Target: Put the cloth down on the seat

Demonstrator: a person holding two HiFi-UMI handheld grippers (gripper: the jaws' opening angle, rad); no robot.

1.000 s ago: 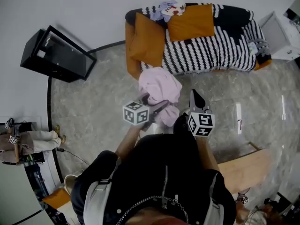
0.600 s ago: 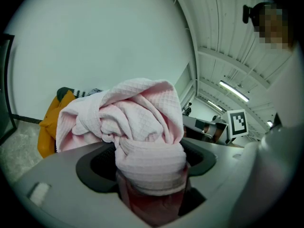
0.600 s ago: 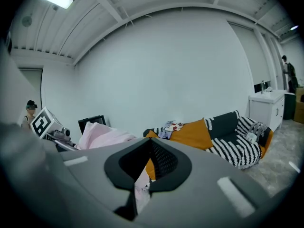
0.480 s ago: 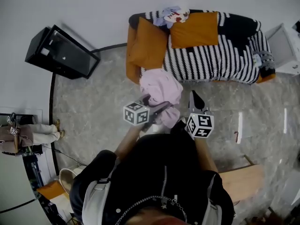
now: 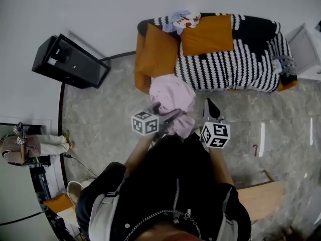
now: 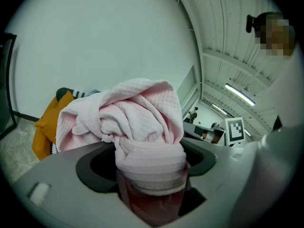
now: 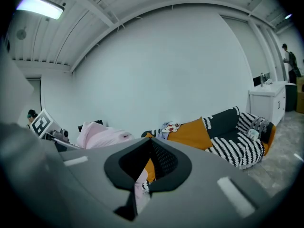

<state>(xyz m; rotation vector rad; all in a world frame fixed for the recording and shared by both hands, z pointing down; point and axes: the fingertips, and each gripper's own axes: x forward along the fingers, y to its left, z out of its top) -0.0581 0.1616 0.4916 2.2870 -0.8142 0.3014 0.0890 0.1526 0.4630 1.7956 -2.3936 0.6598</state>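
Note:
A crumpled pink cloth (image 5: 171, 93) hangs bunched in my left gripper (image 5: 173, 115), whose jaws are shut on its lower folds; in the left gripper view the cloth (image 6: 141, 119) fills the space above the left gripper (image 6: 150, 177). The cloth hovers over the floor just in front of the sofa's left end. The seat is a black-and-white striped sofa (image 5: 235, 64) with orange cushions (image 5: 156, 52). My right gripper (image 5: 209, 103) is to the right of the cloth, pointing at the sofa, its jaws together with nothing held. From the right gripper view the cloth (image 7: 100, 134) shows at left.
A black box (image 5: 70, 62) stands on the floor at left. Small printed fabric (image 5: 181, 19) lies on the sofa's back corner. A white cabinet (image 5: 307, 44) sits by the sofa's right end. A wooden board (image 5: 261, 187) lies behind me at right. A person (image 5: 30, 147) is at far left.
The sofa has drifted slightly lower and nearer in the head view. Both grippers and the cloth keep the same pose relative to me.

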